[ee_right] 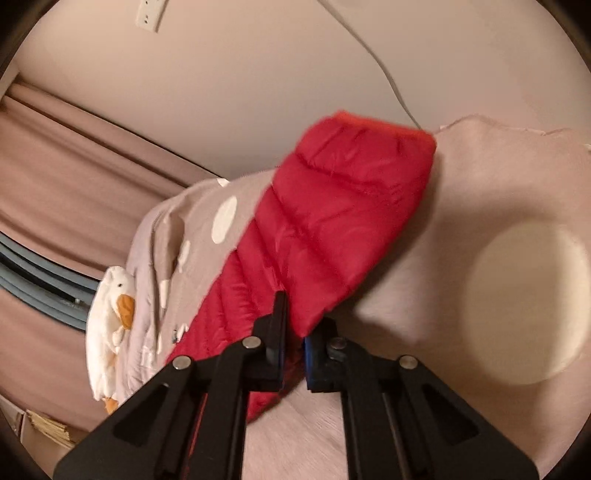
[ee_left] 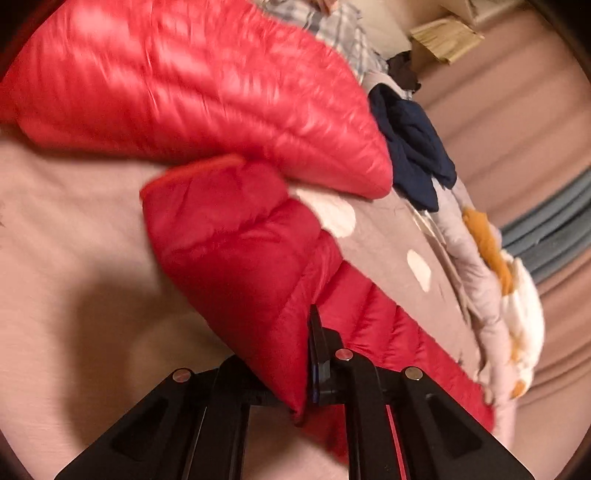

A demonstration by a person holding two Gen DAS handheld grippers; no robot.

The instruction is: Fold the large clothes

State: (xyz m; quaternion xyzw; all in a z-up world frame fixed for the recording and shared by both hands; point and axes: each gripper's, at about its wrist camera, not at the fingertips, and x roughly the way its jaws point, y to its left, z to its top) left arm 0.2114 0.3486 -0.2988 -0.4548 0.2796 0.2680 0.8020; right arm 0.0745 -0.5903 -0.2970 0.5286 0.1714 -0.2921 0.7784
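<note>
A red quilted puffer jacket [ee_left: 221, 110] lies on the pink bed sheet [ee_left: 74, 236], its body bunched at the upper left. One sleeve [ee_left: 236, 258] runs from the cuff down toward me. My left gripper [ee_left: 306, 365] is shut on the sleeve's edge; only its right finger [ee_left: 318, 354] shows, the other is hidden under the fabric. In the right wrist view the same red sleeve [ee_right: 332, 221] hangs lifted, cuff at the top, and my right gripper [ee_right: 293, 343] is shut on its lower edge.
A taupe duvet with white dots [ee_left: 391, 240] lies beside the jacket, with a white duck plush [ee_right: 110, 321] on its edge. Dark navy clothes [ee_left: 413, 155] and a plaid garment [ee_left: 332, 26] lie beyond. A wall with a cable [ee_right: 388, 74] and pink curtains [ee_right: 55, 177] stand behind.
</note>
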